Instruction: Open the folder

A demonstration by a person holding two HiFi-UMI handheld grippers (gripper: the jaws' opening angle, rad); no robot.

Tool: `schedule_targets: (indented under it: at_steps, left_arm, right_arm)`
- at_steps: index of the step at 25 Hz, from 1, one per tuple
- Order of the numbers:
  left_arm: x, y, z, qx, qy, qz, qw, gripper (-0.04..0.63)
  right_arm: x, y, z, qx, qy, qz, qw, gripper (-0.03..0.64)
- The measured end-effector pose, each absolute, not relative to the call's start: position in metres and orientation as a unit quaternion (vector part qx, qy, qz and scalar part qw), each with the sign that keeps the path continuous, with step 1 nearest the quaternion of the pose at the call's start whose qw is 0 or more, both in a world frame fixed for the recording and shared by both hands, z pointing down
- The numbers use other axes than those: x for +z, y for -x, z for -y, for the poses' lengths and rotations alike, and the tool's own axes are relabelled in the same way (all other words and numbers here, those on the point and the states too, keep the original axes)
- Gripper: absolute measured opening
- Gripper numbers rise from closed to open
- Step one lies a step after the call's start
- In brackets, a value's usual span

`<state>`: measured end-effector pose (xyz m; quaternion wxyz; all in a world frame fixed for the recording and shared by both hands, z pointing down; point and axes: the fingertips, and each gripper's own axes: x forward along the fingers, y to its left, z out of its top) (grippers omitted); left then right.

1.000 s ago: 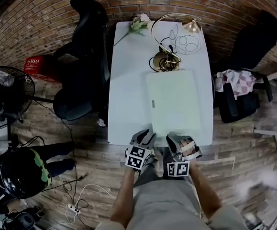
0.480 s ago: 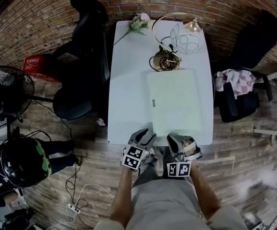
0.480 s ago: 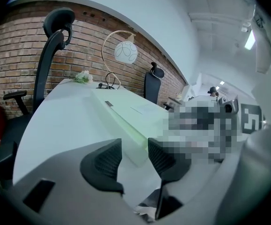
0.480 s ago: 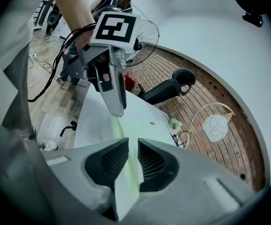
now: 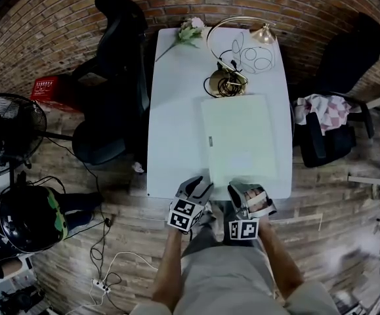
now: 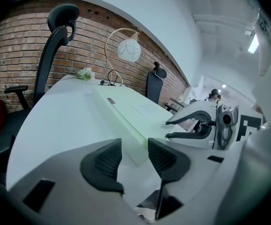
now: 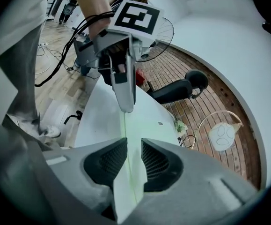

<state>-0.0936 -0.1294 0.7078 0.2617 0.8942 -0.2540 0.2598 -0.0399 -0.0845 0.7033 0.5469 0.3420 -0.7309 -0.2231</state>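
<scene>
At the 6 o'clock end of the white table (image 5: 176, 123), the person holds both tools side by side. The left gripper (image 5: 199, 186) has its fingers released: they are well apart and grasp nothing, pointed at the folder's near left corner. Just at its 3 o'clock, the right gripper (image 5: 247, 190) is turned on its side. Its fingers are drawn close but not clenched, and the near edge of the pale green folder (image 5: 237, 136) stands in the slim gap between them. The folder lies flat with its cover down on the right half of the table. Just beyond its far edge, toward 12 o'clock, sits a gold lamp (image 5: 226, 84), and a flower (image 5: 191, 31) lies at the far corner, about 11 o'clock. A black office chair (image 5: 114, 77) stands off the table at 9 o'clock.
</scene>
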Motion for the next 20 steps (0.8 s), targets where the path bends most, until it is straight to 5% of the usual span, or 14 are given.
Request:
schedule_targets:
  at_steps: [6,9,20]
  left_arm:
    - [0.709,0.093,0.129,0.262,-0.896,0.248,0.258,0.163]
    - [0.707,0.093,0.131,0.258,-0.898,0.248,0.257,0.164]
    - [0.700,0.095,0.133,0.255,-0.901,0.249,0.247,0.199]
  right_arm:
    - [0.703,0.040,0.083,-0.210,-0.352,0.733,0.543,0.074]
    - [0.697,0.041,0.081,-0.198,-0.368,0.742,0.525,0.010]
    - [0.669,0.043,0.088,-0.187,-0.412,0.749,0.484,0.005]
